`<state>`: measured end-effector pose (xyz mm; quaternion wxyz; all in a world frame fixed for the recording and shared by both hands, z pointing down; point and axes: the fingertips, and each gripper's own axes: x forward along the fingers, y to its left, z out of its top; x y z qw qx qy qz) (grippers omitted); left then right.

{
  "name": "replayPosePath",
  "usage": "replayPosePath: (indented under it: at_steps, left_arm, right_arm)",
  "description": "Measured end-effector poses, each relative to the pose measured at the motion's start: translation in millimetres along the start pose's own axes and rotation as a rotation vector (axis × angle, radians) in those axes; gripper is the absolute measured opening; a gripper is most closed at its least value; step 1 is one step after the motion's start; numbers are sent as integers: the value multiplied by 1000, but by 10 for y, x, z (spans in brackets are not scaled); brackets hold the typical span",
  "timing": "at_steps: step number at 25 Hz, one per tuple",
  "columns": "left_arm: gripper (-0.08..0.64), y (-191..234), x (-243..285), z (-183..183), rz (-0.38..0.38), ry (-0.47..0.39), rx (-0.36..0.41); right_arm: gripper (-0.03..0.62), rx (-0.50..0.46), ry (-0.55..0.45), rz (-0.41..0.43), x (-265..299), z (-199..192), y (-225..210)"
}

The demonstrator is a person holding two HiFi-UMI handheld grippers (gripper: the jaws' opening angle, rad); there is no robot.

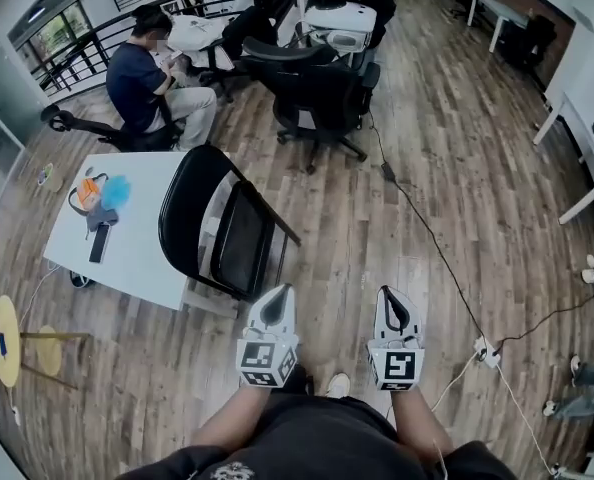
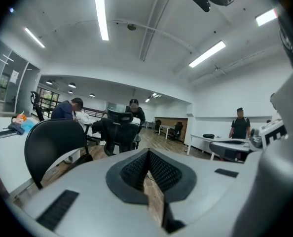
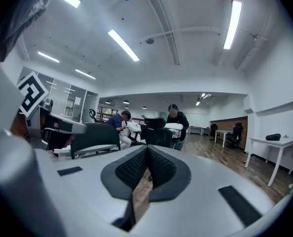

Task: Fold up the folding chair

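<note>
Folding chair [image 1: 222, 226], eleven o'clock of left gripper [image 1: 281, 293] and right gripper [image 1: 387, 294], both closed on nothing: likely stiff, heavyish; grab backrest rim.

Black folding chair [image 1: 190, 218] stands just beside the white table [image 1: 137, 258].

White table [image 1: 142, 240] carried orange and blue items [image 1: 101, 193]. Black office chair [image 1: 319, 100] stood beyond it; a person [image 1: 142, 80] sat nearby. A cable [image 1: 427, 234] crossed the wood floor [image 1: 457, 138].
</note>
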<state>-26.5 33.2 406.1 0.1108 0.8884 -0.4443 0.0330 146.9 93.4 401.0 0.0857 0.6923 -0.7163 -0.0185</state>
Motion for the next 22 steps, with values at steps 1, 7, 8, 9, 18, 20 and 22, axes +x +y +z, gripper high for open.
replayPosePath:
  at_steps: [1, 7, 8, 9, 18, 20, 22]
  left_arm:
    - [6, -74, -50, -31, 0, 6, 3]
    - [6, -329, -326, -308, 6, 76, -83]
    - [6, -358, -362, -340, 9, 81, -89]
    - [6, -387, -394, -362, 12, 83, -87]
    - [6, -514, -549, -326, 43, 62, -10]
    - [6, -557, -531, -314, 43, 54, 10]
    - [6, -605, -521, -314, 45, 48, 33]
  right_arm:
    - [14, -2, -4, 1, -97, 5, -21]
    - [14, 7, -36, 40, -488, 0, 40]
    - [14, 9, -45, 45, -530, -8, 41]
    - [14, 14, -50, 47, -570, -23, 35]
    - [14, 52, -75, 36, -748, -47, -38]
    - [14, 52, -79, 34, -746, -65, -65]
    - [14, 46, -77, 37, -752, -78, -81]
